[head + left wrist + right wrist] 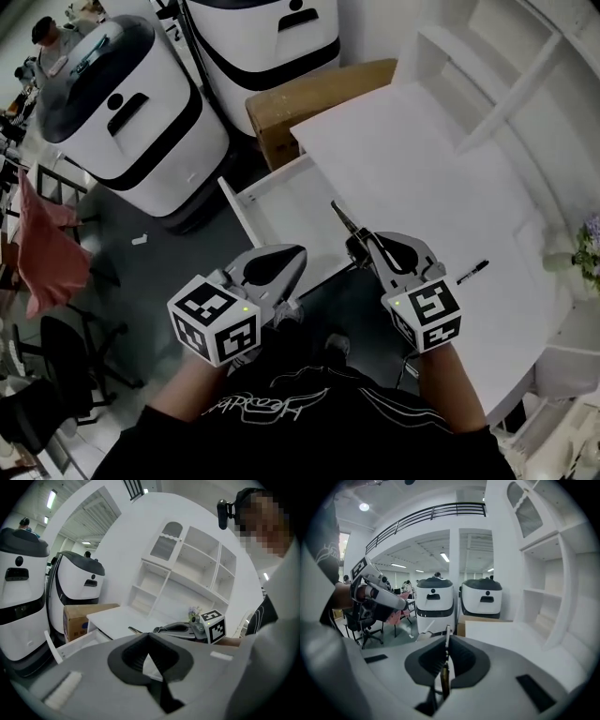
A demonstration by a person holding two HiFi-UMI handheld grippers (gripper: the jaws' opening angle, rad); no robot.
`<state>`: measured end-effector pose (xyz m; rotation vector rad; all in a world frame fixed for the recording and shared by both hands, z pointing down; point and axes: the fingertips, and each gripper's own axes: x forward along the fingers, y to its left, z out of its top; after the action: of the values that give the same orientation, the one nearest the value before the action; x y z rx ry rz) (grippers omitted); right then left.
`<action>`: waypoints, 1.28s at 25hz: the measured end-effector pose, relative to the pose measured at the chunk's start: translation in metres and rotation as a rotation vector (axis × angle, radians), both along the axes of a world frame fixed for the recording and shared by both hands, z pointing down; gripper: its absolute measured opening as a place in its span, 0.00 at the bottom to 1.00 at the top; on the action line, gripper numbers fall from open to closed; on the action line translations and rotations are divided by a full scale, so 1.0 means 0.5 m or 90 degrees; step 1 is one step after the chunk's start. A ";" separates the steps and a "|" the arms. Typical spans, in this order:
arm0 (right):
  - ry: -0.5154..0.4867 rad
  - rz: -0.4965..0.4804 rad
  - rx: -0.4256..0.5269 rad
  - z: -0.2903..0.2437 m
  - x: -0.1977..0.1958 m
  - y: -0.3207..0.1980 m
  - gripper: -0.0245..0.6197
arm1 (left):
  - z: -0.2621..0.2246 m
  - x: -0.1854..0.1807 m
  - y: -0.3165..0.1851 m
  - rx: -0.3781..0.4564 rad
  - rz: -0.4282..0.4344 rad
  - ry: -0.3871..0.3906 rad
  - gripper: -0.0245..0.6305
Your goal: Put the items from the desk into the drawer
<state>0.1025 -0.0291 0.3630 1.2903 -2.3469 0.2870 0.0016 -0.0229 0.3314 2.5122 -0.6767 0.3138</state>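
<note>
White robot housings [131,112] crowd the floor beyond the desk [422,178], whose drawer [281,211] stands pulled out at its front-left corner. Right tongs [360,246] are clamped on a slim pen-like stick [342,217], its long axis pointing ahead and left, tip seemingly over the open drawer. Left tongs [298,258], closed on nothing, hang beside the drawer's front, and a marker [472,272] lies at the desk's front edge, nearer the right tongs.

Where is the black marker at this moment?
Head view: the black marker lies on the white desk, just right of the right gripper, near the front edge.
</note>
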 end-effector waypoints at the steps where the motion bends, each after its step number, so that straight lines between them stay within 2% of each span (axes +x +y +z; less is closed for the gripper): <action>1: 0.001 -0.004 -0.002 0.006 -0.019 -0.015 0.05 | 0.005 -0.017 -0.013 -0.003 -0.004 0.000 0.05; 9: 0.012 -0.010 -0.057 0.101 -0.150 -0.122 0.05 | 0.062 -0.147 -0.103 -0.042 -0.015 0.000 0.05; 15: 0.069 0.028 -0.105 0.234 -0.192 -0.199 0.05 | 0.113 -0.203 -0.160 -0.057 0.005 -0.004 0.05; 20: 0.137 0.029 -0.134 0.345 -0.209 -0.246 0.05 | 0.164 -0.221 -0.194 -0.087 0.008 -0.005 0.05; 27: 0.241 0.000 -0.114 0.469 -0.217 -0.300 0.05 | 0.226 -0.251 -0.225 -0.129 0.006 -0.023 0.05; 32: 0.314 -0.025 -0.106 0.539 -0.223 -0.317 0.05 | 0.238 -0.271 -0.245 -0.139 -0.005 -0.026 0.05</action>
<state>-0.0089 -0.1878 0.6323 1.0864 -1.8854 0.1282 -0.1339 -0.1452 0.4504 2.3008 -0.6325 0.4139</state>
